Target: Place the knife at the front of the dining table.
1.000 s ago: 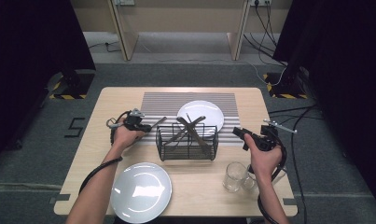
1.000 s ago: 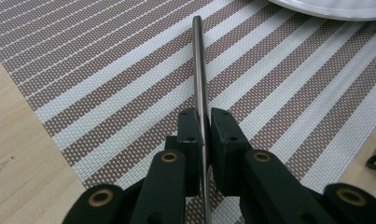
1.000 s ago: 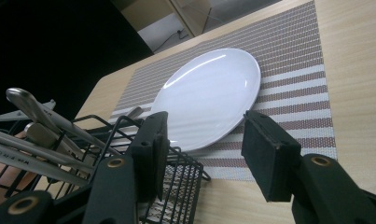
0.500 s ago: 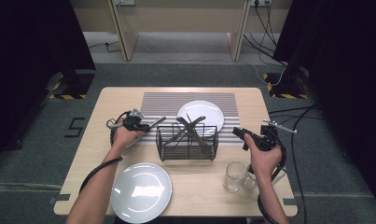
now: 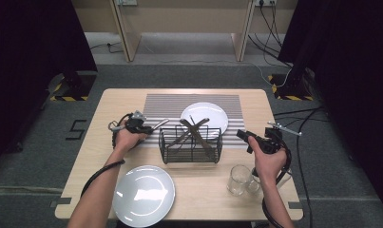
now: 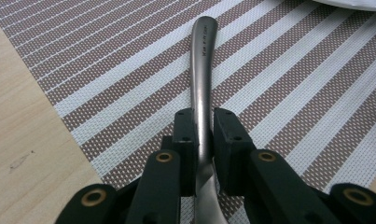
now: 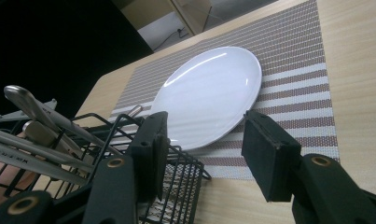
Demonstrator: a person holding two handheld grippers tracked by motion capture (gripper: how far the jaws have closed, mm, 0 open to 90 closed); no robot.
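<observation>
**Left tool clamping a metal utensil over the striped mat**

The metal utensil [image 6: 202, 93] is sitting between the pads of the left tool [image 6: 204, 135], its handle end pointing toward twelve o'clock in the left gripper view and lying over the brown-and-white striped placemat [image 6: 293, 84]. The jaws are pressing on the shaft from both sides, nearly together, so the tool is gripping the utensil. In the high view the same utensil [image 5: 159, 123] is sticking out of the left tool [image 5: 140, 124] toward three o'clock, above the mat's left edge, at about nine o'clock from the wire basket [image 5: 191, 145].

The basket is standing just beside the utensil's tip, on the front edge of the placemat [image 5: 179, 102], and is holding several more pieces of cutlery [image 5: 194, 130] that are leaning crossed against each other. A white plate [image 5: 204, 115] is resting on the mat at twelve o'clock from the basket, touching or nearly touching its far rim.

The right tool [image 5: 246, 137] is hovering at three o'clock from the basket with its jaws standing wide apart and nothing between them; the right gripper view is looking past those jaws [image 7: 202, 140] at the plate [image 7: 209, 93] and the basket's wire corner [image 7: 176, 172].

Nearer the person, a second white plate [image 5: 143, 194] is lying on the bare desk [image 5: 108, 109] at seven o'clock from the basket, and a clear glass [image 5: 238, 179] is standing at five o'clock, just beside the right hand [image 5: 267, 161].
</observation>
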